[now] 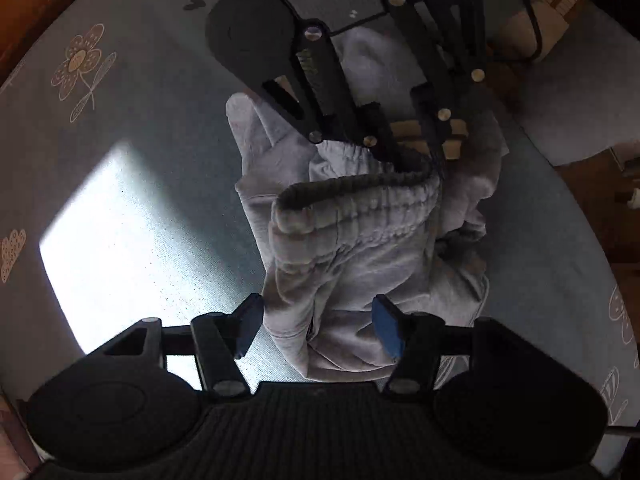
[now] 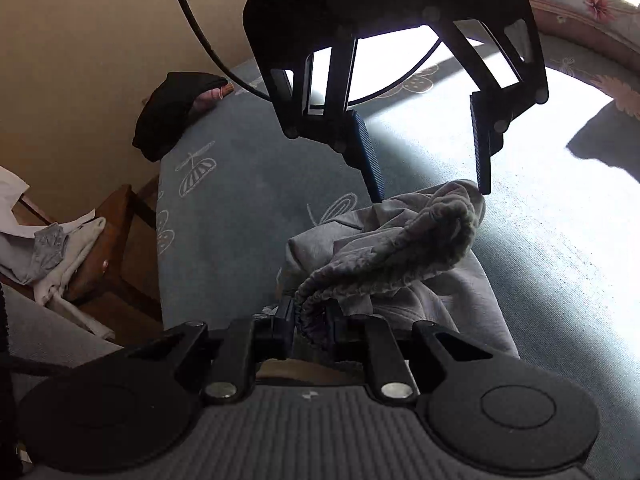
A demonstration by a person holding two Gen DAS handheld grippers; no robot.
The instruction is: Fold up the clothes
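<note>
Crumpled grey sweatpants with a ribbed elastic waistband lie on the blue-grey patterned cover. My left gripper is open, its blue pads either side of the near end of the pants, not closed on them. In the right wrist view it hovers open at the waistband's far end. My right gripper is shut on the waistband and lifts it slightly; it shows in the left wrist view at the far end.
The cover has flower and butterfly prints. A black garment lies at its far edge. A wooden chair with loose clothes stands to the left. Bright sunlight falls on the cover.
</note>
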